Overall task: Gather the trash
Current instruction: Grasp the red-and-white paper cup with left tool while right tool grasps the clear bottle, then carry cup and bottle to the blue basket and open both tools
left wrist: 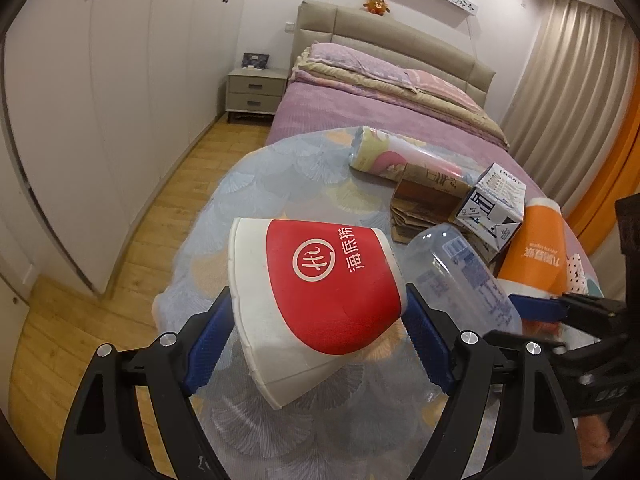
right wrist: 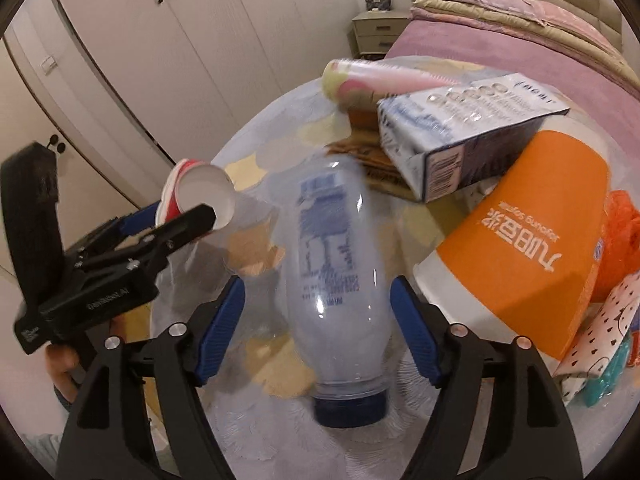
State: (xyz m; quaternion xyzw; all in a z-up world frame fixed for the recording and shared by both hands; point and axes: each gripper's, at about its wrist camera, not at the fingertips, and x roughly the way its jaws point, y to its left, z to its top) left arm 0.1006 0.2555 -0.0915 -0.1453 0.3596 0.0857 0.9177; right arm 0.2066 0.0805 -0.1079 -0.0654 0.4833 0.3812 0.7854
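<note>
My left gripper (left wrist: 320,292) is shut on a red-and-white paper cup (left wrist: 320,280), both blue pads against its sides; the cup hangs tilted above the table. From the right wrist view that same gripper (right wrist: 188,216) holds the cup (right wrist: 200,196) up at the left. A clear plastic bottle (right wrist: 336,260) with a blue cap lies on the table, cap toward the camera. My right gripper (right wrist: 316,284) is open around the bottle, with a gap at the left pad. The bottle (left wrist: 460,272) lies just right of the cup, a blue finger (left wrist: 536,306) of the right gripper beside it.
On the round cloth-covered table (left wrist: 272,184) lie an orange-and-white cup (right wrist: 532,248), a white-blue carton (right wrist: 460,132), flattened cardboard (left wrist: 428,196), a pink wrapped roll (left wrist: 400,156), an orange bag (right wrist: 620,232) and a dotted packet (right wrist: 612,320). A bed (left wrist: 340,108) stands behind, wardrobes left.
</note>
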